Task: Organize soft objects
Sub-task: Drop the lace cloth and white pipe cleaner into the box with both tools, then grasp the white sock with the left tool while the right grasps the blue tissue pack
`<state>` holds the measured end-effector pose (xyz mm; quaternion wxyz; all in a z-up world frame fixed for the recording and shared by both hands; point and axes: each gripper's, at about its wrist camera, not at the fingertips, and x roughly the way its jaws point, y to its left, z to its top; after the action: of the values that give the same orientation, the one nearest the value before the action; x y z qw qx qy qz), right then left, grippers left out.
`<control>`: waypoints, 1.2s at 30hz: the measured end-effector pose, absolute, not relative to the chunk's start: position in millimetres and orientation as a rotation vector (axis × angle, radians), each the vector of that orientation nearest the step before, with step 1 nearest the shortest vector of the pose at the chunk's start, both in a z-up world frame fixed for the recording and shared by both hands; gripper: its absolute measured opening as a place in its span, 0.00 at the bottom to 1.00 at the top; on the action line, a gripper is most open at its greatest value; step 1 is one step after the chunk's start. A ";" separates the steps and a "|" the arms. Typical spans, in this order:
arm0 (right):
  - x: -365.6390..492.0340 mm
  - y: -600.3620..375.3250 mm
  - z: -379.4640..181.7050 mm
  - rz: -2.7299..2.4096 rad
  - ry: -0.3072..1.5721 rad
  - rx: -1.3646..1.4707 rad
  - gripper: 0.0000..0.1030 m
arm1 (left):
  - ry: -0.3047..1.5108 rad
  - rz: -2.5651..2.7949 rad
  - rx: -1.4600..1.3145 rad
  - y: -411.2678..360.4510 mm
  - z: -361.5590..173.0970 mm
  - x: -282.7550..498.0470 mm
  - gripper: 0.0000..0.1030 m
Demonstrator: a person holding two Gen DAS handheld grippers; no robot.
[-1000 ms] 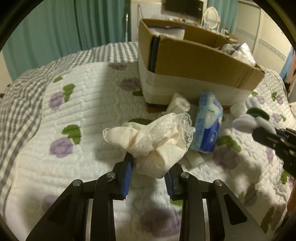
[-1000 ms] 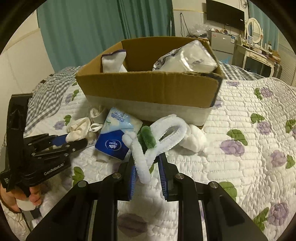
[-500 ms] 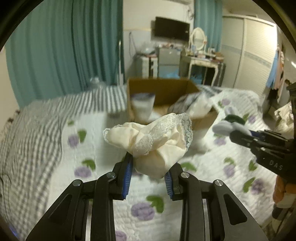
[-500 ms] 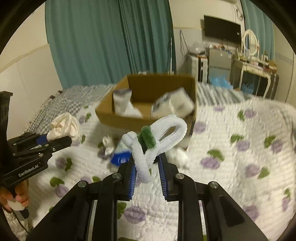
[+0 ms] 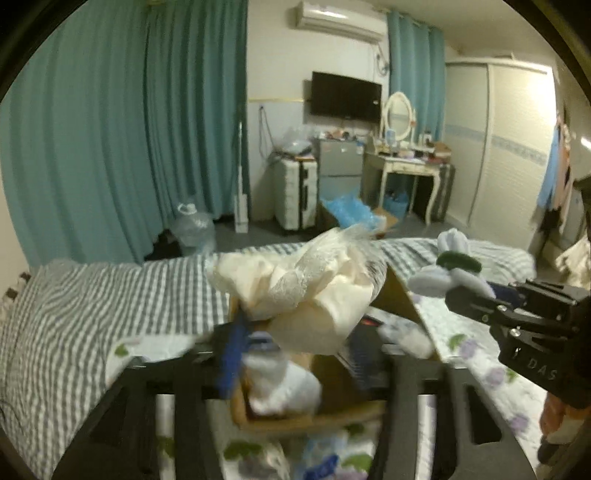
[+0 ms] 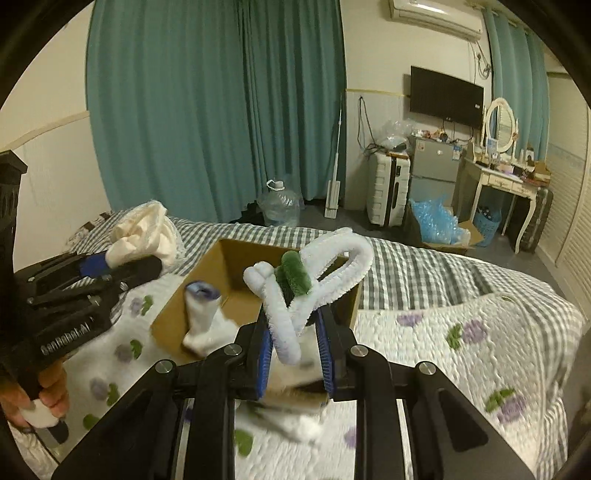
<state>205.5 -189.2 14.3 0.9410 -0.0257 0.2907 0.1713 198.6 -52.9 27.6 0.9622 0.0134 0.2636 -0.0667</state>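
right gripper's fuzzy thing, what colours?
White loops with a dark green bit; the fuzzy thing shows best in the right wrist view.

A home bedroom. A bed (image 6: 461,280) with a grey checked sheet and a white quilt (image 6: 443,354) printed with purple flowers in front. Long teal curtains (image 6: 207,110) on the far wall, an air conditioner (image 5: 340,20) above. A flat television (image 6: 446,95) on the wall, a white dressing table (image 6: 506,184) with an oval mirror (image 6: 500,120), a small grey fridge (image 6: 432,162), a white suitcase (image 6: 386,192), a sliding wardrobe (image 5: 509,140) at the right.
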 end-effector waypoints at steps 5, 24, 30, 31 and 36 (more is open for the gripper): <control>258.9 -189.0 -9.6 0.366 0.635 -0.026 0.21 | 0.529 -0.145 0.076 -58.6 2.6 239.2 0.81; 228.0 -229.8 32.2 0.288 0.559 0.022 0.89 | 0.472 -0.101 0.163 -63.5 34.3 195.0 0.82; 158.5 -228.8 67.7 0.235 0.501 -0.051 0.97 | 0.436 -0.111 0.112 -49.0 68.8 137.9 0.93; 151.5 -227.6 68.4 0.238 0.502 -0.055 0.97 | 0.432 -0.104 0.111 -45.9 70.4 130.2 0.93; 122.8 -214.1 49.4 0.273 0.547 -0.066 0.97 | 0.424 -0.066 0.112 -27.7 59.4 99.0 0.93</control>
<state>122.8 -214.1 49.4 0.9531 -0.0326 0.2690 0.1345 99.0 -27.7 59.4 0.9755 0.0554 0.2103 -0.0326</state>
